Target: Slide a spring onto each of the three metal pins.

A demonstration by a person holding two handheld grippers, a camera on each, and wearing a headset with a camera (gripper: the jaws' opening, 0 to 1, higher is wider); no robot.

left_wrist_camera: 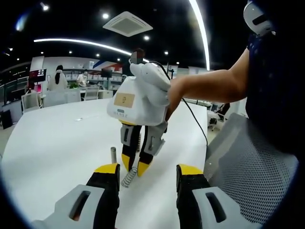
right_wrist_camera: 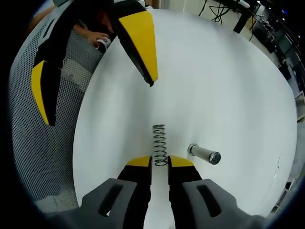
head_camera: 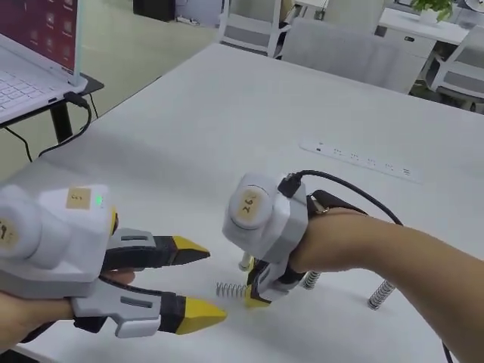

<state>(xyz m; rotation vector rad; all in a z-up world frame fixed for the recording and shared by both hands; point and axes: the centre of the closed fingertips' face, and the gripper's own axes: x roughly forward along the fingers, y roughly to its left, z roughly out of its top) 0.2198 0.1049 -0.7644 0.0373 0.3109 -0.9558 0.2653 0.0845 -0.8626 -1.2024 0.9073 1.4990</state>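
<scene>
Right gripper: the right gripper [head_camera: 257, 297] points down at the desk [head_camera: 227, 128] close to its near edge, with its jaws clenched on one end of the spring [head_camera: 231, 289].
Spring: it lies flat on the desk, and its free end reaches away from those jaws toward the left gripper [head_camera: 215, 281].
Left gripper: it hovers over the near edge toward the left corner. Its jaws are spread wide and grasp nothing, and its tips are aimed at the spring but apart from it.
Bare pin: the bare pin [right_wrist_camera: 204, 154] stands just beside the held spring without touching it.
Right gripper view: the spring's end sits between the two yellow tips, and the pin's flat top is plain. In the head view the gripper's white body hides most of the pin.
Head view: a second spring [head_camera: 311, 280] and a third spring [head_camera: 382, 293] stand on the desk to the right of the right gripper. The third is tilted. I cannot tell whether pins run inside them.
Left gripper view: a mesh chair back [left_wrist_camera: 248, 162] sits at the desk's near edge.
In the way: the person's forearm [head_camera: 378, 249] crosses above the second spring and covers its top.
Around: a power strip [head_camera: 367, 160] lies toward the far right edge. A laptop [head_camera: 30, 53] sits on a stand beyond the left edge. A black cable [head_camera: 355, 193] runs from the right gripper.
</scene>
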